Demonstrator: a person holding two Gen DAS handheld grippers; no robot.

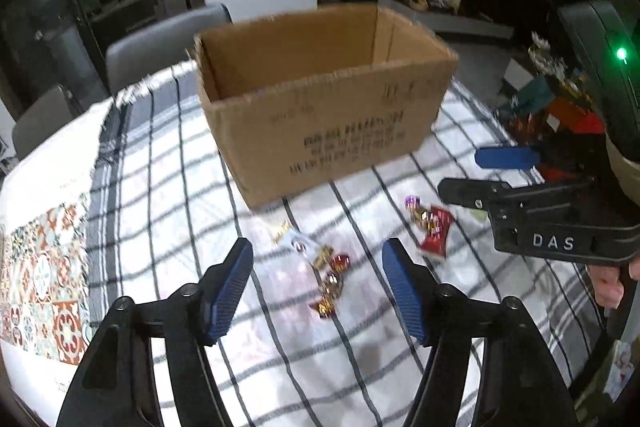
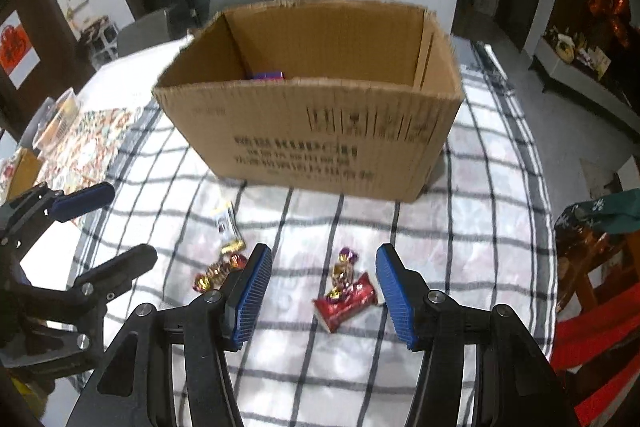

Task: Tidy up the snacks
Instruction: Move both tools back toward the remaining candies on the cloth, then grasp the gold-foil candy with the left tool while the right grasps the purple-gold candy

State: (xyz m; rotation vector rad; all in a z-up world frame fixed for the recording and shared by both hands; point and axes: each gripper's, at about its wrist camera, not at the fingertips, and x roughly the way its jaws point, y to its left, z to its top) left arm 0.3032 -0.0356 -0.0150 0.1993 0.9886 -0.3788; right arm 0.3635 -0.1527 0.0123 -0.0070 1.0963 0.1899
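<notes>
The left gripper [image 1: 318, 269] points steeply down, its jaws parted and nothing pressed between the blue pads [image 1: 228, 291]. The right gripper [image 2: 322, 275] tilts down the same way, jaws likewise apart, pads [image 2: 394, 291] touching nothing. In the left wrist view the right gripper sits at three o'clock (fingertips of the hand [image 1: 610, 285] curl round its handle); in the right view the left gripper appears at nine o'clock.

Brown cardboard box [image 2: 316, 131] with black print; white cloth [image 2: 460, 227] checked in dark lines; red wrapper [image 2: 348, 303]; gold-and-red candies [image 1: 332, 279]; blue claw pads [image 2: 252, 295].
</notes>
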